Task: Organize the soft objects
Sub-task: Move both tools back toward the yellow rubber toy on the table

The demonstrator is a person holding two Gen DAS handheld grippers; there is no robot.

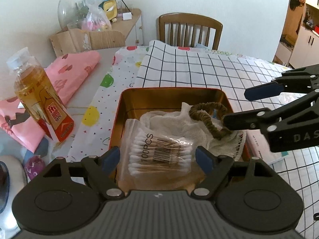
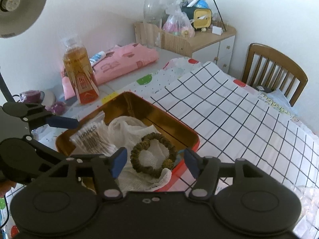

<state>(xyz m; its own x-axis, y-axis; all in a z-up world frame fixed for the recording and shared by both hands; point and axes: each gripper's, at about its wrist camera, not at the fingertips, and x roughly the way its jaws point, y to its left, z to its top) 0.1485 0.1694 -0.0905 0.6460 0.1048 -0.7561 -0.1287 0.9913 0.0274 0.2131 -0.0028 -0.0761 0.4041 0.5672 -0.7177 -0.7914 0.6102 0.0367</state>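
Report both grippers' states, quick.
Left gripper: open, holding nothing, over the bag of cotton swabs in the tin.
Right gripper: open, holding nothing, over the scrunchie.

My left camera looks down close over the tin (image 1: 175,97) from its near edge, facing the chair (image 1: 190,29). My right camera watches the same tin (image 2: 175,127) closely from its right corner.

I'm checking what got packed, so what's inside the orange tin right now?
Inside the orange tin: a bag of cotton swabs, a white gauze cloth and a brown scrunchie resting on the cloth. Anything beneath the cloth is hidden.
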